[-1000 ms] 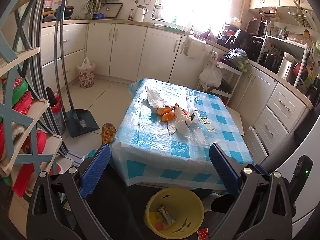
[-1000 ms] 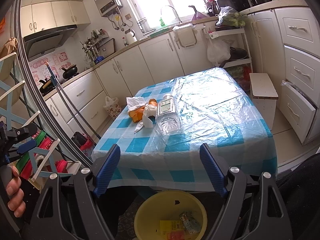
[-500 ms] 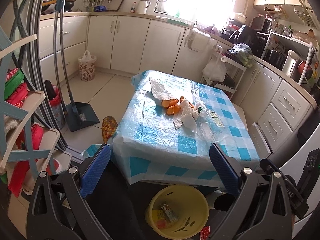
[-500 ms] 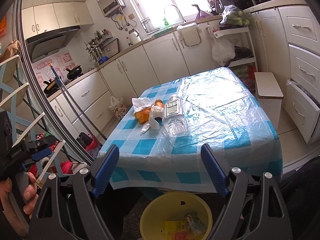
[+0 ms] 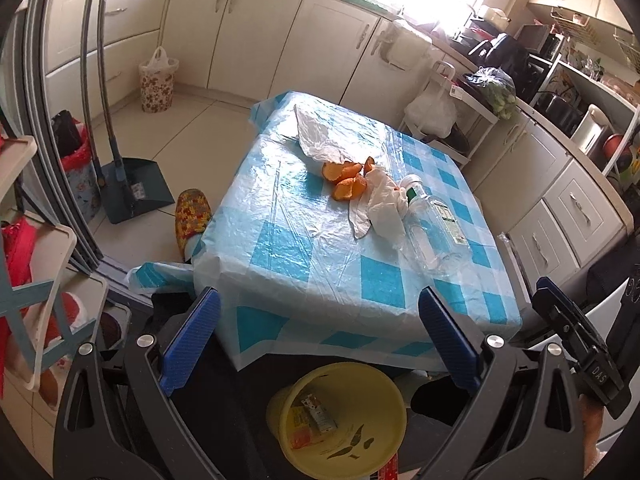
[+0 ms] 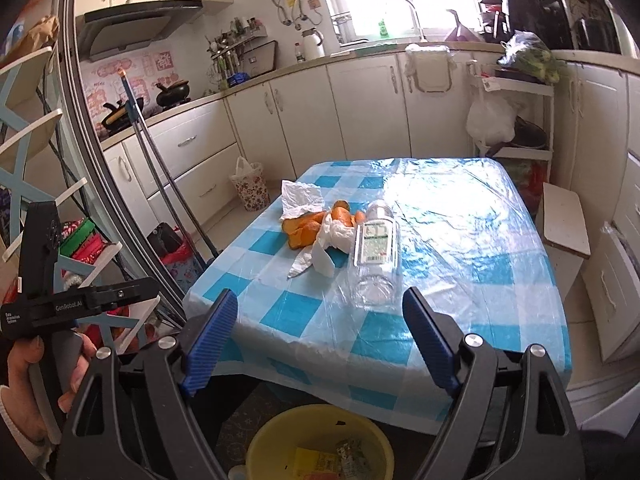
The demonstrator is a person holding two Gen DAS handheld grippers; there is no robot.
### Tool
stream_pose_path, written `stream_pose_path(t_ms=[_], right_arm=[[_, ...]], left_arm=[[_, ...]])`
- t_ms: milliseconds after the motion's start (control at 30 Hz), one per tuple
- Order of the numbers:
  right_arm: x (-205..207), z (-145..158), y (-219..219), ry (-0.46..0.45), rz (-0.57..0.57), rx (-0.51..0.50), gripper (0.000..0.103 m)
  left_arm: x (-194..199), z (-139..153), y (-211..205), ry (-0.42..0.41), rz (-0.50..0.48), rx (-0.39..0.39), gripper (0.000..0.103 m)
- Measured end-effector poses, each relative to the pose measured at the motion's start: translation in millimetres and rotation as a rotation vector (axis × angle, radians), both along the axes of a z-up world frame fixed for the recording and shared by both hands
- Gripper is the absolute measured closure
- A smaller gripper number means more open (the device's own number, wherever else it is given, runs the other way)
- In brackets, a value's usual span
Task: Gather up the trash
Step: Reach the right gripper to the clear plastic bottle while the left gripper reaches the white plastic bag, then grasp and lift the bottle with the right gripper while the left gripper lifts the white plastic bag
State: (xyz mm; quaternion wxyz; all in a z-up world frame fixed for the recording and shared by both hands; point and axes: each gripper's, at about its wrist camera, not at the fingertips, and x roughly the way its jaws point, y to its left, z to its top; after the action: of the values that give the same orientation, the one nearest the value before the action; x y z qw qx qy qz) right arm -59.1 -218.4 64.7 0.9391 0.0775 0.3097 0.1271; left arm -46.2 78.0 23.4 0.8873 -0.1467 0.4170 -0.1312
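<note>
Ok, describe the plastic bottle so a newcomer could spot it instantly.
Find the blue-checked table. The trash sits in one cluster on it, and the bottle lies on its side at the right end, beside crumpled tissue. It alone is clear, with a green-and-white label.

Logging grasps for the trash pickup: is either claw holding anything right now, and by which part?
Nothing is held. The left claw and right claw are both open and empty, short of the table.

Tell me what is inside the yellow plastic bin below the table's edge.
The yellow plastic bin already holds some trash: a small printed carton, yellow and orange wrappers and a few dark scraps. Its near side is out of frame, so anything there cannot be seen.
</note>
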Motion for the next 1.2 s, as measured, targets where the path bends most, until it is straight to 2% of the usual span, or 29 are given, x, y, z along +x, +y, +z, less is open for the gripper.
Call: stream_pose_path(t_ms=[133, 333, 500, 700, 833, 967, 1133, 1167, 1200], right_arm=[[32, 2, 11, 0.003, 0.051, -0.025, 0.022], [75, -21, 5, 0.096, -0.002, -0.026, 0.022], [99, -42, 4, 0.172, -0.018, -0.05, 0.024], [118, -57, 1, 0.224, -0.037, -0.054, 0.027], [127, -65, -6, 0.254, -0.053, -0.045, 0.029], [134, -74, -13, 0.288, -0.06, -0.034, 0.031], [137, -82, -18, 0.319, -0.065, -0.033, 0.043], [138, -83, -20, 0.322, -0.069, -0.031, 0.045], [139, -84, -21, 0.324, -0.072, -0.028, 0.047]], left_arm=[[20, -8, 11, 0.008, 0.036, 0.001, 0.007], [51, -23, 26, 0.045, 0.038, -0.052, 0.007], [86, -27, 13, 0.053, 0.009, -0.057, 0.007], [154, -29, -7, 0.056, 0.032, -0.072, 0.007], [206, -36, -18, 0.067, 0.05, -0.048, 0.007], [259, -42, -35, 0.075, 0.055, 0.013, 0.007], [311, -60, -57, 0.126, 0.052, 0.07, 0.008], [320, -65, -64, 0.14, 0.039, 0.077, 0.009], [326, -68, -69, 0.15, 0.023, 0.081, 0.022]])
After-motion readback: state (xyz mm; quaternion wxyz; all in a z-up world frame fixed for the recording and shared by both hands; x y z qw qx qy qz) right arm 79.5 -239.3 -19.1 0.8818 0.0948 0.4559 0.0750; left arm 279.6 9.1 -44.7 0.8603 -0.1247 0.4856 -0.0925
